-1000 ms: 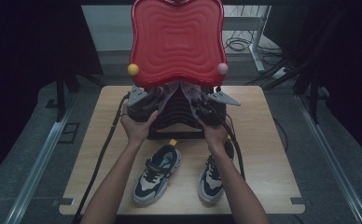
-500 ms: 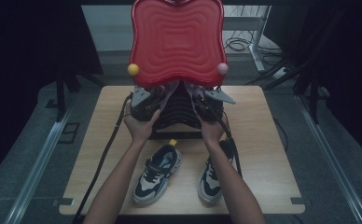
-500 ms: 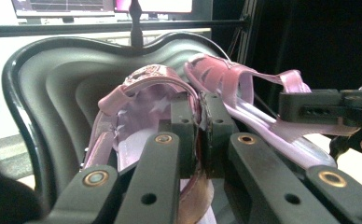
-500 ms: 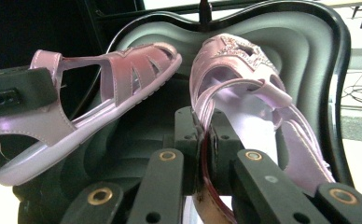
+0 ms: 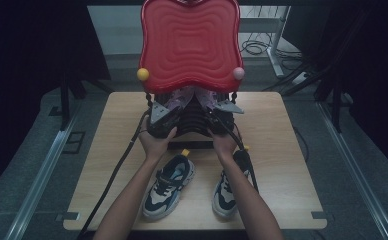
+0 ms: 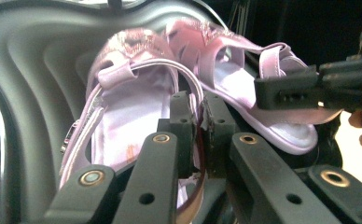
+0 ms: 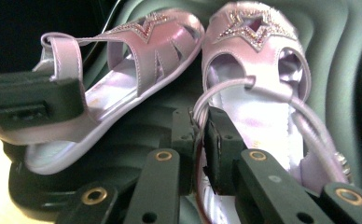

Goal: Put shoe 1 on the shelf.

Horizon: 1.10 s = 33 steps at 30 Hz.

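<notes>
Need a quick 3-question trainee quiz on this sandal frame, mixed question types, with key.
1. True or false: the left gripper is shut on the heel strap of a pink sandal.
2. Multiple choice: where does the pair of sneakers lie in the high view? A) on the red tray; B) on the table, near the person's forearms; C) on the floor.
3. Fill in: the toe of the sandal held by the right gripper carries a glittering ____-shaped decoration.

Key: 1 true; 2 B; 3 star.
</notes>
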Tool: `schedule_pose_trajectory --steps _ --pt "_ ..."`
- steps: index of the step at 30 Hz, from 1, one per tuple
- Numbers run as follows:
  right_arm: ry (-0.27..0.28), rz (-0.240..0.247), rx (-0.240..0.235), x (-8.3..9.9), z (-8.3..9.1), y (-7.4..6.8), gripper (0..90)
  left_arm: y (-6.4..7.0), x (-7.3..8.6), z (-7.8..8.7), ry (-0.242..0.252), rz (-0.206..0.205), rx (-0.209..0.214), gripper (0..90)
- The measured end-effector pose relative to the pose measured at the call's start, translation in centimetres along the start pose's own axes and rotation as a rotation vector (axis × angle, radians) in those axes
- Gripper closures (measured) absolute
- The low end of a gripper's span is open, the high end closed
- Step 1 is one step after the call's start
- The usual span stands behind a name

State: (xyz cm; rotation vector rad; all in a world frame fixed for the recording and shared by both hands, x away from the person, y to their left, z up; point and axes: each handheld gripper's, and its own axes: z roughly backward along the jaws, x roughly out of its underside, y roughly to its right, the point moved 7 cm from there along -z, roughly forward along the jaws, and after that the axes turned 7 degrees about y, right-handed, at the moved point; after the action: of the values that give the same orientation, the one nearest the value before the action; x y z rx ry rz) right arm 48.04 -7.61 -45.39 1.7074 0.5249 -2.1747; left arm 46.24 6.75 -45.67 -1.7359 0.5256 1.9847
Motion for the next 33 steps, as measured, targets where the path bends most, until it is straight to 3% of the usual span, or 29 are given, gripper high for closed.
schedule_pose_trajectory --steps 4,11,15,21,25,29,33 --pt "-0.01 -0.001 -0.013 0.1 0.1 0.0 79.9 0.3 0.6 -0.2 -0.026 0.01 0.019 82.3" --pt "-0.015 0.019 -0.026 -0.3 1.0 -0.2 67.4 0.3 0.7 0.2 -0.062 0.032 0.051 62.4" --pt "-0.034 0.02 -0.051 -0.3 1.7 -0.5 63.5 0.3 0.4 1.0 -0.063 0.028 0.058 56.0" --pt "-0.031 0.02 -0.076 -0.4 3.1 -0.9 59.5 0.5 0.0 1.9 -0.068 0.044 0.079 52.8" --pt "-0.036 0.025 -0.101 -0.6 4.3 -1.1 58.0 0.7 -0.2 2.7 -0.07 0.078 0.094 52.1" --pt "-0.055 0.028 -0.14 -0.3 5.3 -1.4 55.6 1.1 -0.3 3.4 -0.076 0.081 0.114 51.9" --pt "-0.075 0.053 -0.189 0.0 6.7 -1.9 51.5 1.7 -0.2 4.4 -0.1 0.068 0.161 51.2"
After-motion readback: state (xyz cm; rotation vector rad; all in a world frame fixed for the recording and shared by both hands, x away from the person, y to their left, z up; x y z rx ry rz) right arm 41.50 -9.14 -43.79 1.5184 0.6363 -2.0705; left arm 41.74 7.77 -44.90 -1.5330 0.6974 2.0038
